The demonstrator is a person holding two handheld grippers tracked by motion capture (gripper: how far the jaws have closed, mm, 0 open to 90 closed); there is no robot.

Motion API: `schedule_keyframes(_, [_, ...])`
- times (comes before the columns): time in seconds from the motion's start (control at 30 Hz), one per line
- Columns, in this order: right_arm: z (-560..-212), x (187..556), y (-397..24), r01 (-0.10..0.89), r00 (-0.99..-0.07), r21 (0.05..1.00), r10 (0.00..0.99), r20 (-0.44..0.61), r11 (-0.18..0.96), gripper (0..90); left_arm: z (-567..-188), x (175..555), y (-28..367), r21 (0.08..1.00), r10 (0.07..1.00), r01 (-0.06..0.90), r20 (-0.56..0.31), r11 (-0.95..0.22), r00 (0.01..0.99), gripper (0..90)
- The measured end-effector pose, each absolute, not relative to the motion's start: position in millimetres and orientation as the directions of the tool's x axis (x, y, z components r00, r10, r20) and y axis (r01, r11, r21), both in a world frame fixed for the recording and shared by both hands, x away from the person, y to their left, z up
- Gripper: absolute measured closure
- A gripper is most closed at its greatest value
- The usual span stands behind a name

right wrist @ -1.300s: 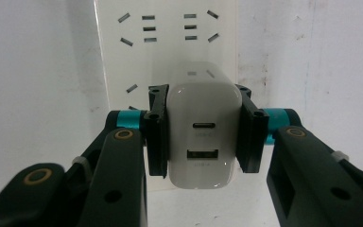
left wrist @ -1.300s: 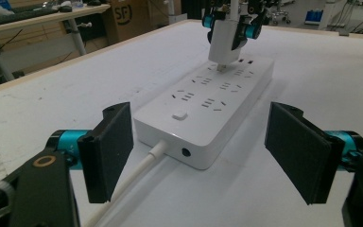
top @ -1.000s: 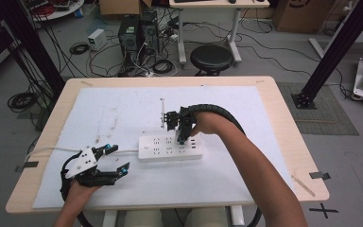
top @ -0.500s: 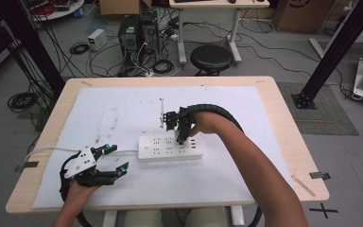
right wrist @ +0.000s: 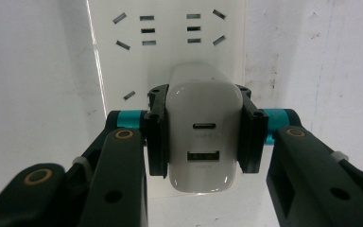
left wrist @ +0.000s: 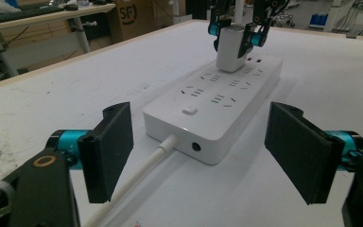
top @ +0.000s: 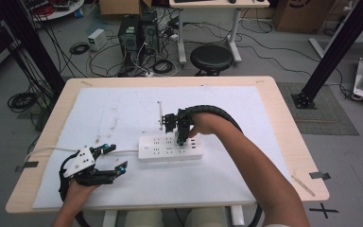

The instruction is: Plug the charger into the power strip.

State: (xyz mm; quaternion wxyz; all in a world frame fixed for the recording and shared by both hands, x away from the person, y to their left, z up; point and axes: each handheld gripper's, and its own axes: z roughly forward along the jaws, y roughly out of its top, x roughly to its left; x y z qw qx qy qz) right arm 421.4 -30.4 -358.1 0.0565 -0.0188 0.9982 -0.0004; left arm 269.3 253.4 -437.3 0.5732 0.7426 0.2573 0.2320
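While my right gripper [right wrist: 202, 137] points straight down over the power strip [top: 170, 148], its jaws are clamped on the two flat sides of a white charger [right wrist: 203, 137], which stands upright on the strip near the end away from the cord. From the left gripper view the charger [left wrist: 230, 49] looks seated or nearly seated in a socket, though I cannot tell whether its pins are fully home.

I judge the charger to be light, hard and smooth: a stiff plastic block that won't give under the pads but could slip if I pinch near a rounded edge. The flat sides, low and square as I have them, seem the right place to hold. The strip is also light, so a push or pull on the charger could drag or tip it on the white sheet [top: 264, 118] covering the table [top: 283, 99].

My left gripper [top: 101, 163] rests on the sheet near the cord [left wrist: 137, 177] end of the strip, jaws wide apart and holding nothing, the strip's end lying just ahead of them.

The right gripper view looks down on the charger's top face with its two ports and the socket slots beyond. The left gripper view gives the side-on height of the charger above the strip, plus the strip's button and cord. The high view shows where both hands sit on the table.
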Motion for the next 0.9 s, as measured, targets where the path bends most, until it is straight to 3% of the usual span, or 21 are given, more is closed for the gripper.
schedule_keyframes(0.27, [-360.8, 425.2, -22.4, -0.038, -0.995, -0.039, -0.041, -0.089, 0.999, 64.2, -438.2, 272.4, 254.0, 0.972, 0.654, 0.117, 0.047, -0.205, 0.755, 24.4])
schedule_keyframes(0.53, [-365.0, 424.8, -40.2, 0.004, -0.996, 0.107, 0.014, -0.091, 0.994, 63.9, -435.8, 273.1, 250.8, 0.972, 0.65, 0.114, 0.049, -0.207, 0.758, 24.5])
schedule_keyframes(0.8, [-365.1, 425.7, -42.7, -0.01, -0.996, 0.128, 0.002, -0.092, 0.992, 63.0, -433.2, 271.1, 248.6, 0.971, 0.653, 0.12, 0.047, -0.208, 0.756, 24.7])
schedule_keyframes(0.9, [-365.9, 425.2, -48.1, 0.039, -0.995, 0.166, 0.053, -0.083, 0.985, 58.9, -429.5, 270.8, 247.4, 0.97, 0.649, 0.116, 0.052, -0.213, 0.759, 24.7])
